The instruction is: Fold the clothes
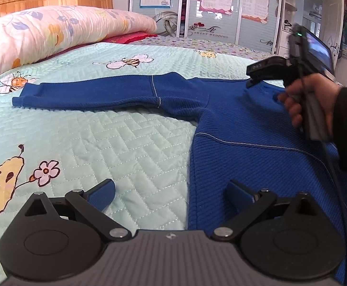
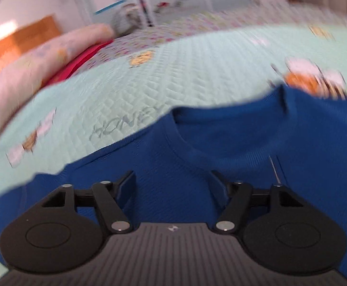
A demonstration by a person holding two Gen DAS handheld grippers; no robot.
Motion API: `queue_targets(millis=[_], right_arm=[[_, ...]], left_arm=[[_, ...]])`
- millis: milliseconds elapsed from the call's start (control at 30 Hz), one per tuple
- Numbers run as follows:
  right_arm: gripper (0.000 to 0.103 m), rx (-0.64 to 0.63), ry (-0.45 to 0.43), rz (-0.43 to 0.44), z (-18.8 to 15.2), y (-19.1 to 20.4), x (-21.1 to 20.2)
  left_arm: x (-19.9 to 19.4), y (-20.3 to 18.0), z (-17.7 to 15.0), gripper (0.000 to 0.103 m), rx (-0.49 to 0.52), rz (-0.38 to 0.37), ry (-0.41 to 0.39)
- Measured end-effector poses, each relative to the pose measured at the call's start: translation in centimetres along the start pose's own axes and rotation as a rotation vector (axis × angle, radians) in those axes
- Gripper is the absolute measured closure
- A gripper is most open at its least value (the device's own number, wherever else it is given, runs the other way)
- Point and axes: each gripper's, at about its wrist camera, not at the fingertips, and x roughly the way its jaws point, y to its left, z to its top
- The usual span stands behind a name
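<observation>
Left gripper (image 1: pixel 171 196) nearest, fingers spread wide, empty, straddling blue sweater (image 1: pixel 256 128) side hem on quilt (image 1: pixel 90 138). Right gripper (image 2: pixel 173 186) farther up, fingers apart, empty, over neckline. Sleeve (image 1: pixel 90 93) stretches leftward, nearer left gripper.

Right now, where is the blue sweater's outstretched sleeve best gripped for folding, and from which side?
Probably at the cuff. The sleeve lies flat and straight on the quilt, away from the sweater body, its end free. The open left gripper could come in low from the near side, pinch the cuff edge, then carry it across.
</observation>
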Motion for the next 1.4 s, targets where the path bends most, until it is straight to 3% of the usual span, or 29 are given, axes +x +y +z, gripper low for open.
queue_targets(millis=[67,100,167,267,333,400,500,567,733,933,1100,1267,1333,1367,1400], right_arm=[[0.035,-0.039,-0.052,-0.079,1.3,0.3,0.2],[0.044,-0.028,-0.079,-0.106,1.9,0.1,-0.4],[0.048,0.027,-0.109,-0.054,2.2,-0.9,-2.6],[0.048,0.032,-0.056,-0.007,0.1,-2.1,-6.2],[0.043,-0.027,0.046,-0.072,-1.8,-3.1,-6.0],[0.057,-0.025,0.034,-0.112,-2.5,-5.3,-5.9],[0.052,0.155,-0.053,-0.219,-2.1,-8.7,-9.1],[0.052,0.227,-0.061,-0.166,-2.8,-10.3,-12.0],[0.041,0.192,-0.059,-0.14,-7.4,-12.0,-21.2],[0.039,0.239,-0.029,-0.257,-15.7,-16.0,-30.5],[0.037,0.425,0.042,-0.171,-20.8,-21.0,-35.2],[0.036,0.598,0.033,0.021,-23.7,-22.3,-36.5],[0.038,0.586,0.066,0.094,-23.7,-21.3,-35.6],[0.039,0.58,0.083,0.131,-23.7,-20.8,-35.1],[0.055,0.578,0.099,0.171,-23.5,-20.3,-34.6]], left_arm=[[0.1,-0.1,0.0,0.0,0.0,0.004,0.002],[0.1,-0.1,0.1,0.0,0.001,0.008,0.004],[0.2,-0.2,0.2,0.0,0.003,0.012,0.01],[0.2,-0.2,0.3,0.0,-0.001,0.011,0.013],[0.1,-0.1,0.2,0.0,-0.006,0.01,0.01],[0.0,-0.1,0.0,0.0,-0.008,0.01,0.002],[0.0,0.0,0.0,0.0,-0.015,0.011,-0.001],[0.2,-0.2,0.0,0.0,-0.013,0.018,0.003],[0.1,-0.3,0.0,0.0,-0.005,0.027,-0.002],[-1.6,0.3,-0.7,0.0,-0.015,0.013,0.025],[-6.7,0.0,-2.7,0.0,0.006,-0.125,0.131],[-10.1,-1.4,-5.0,0.0,0.0,-0.325,0.248],[-10.4,-2.2,-5.1,0.006,-0.03,-0.418,0.275],[-10.2,-2.5,-4.6,0.025,-0.047,-0.459,0.272],[-9.8,-3.0,-3.9,0.057,-0.061,-0.509,0.269]])
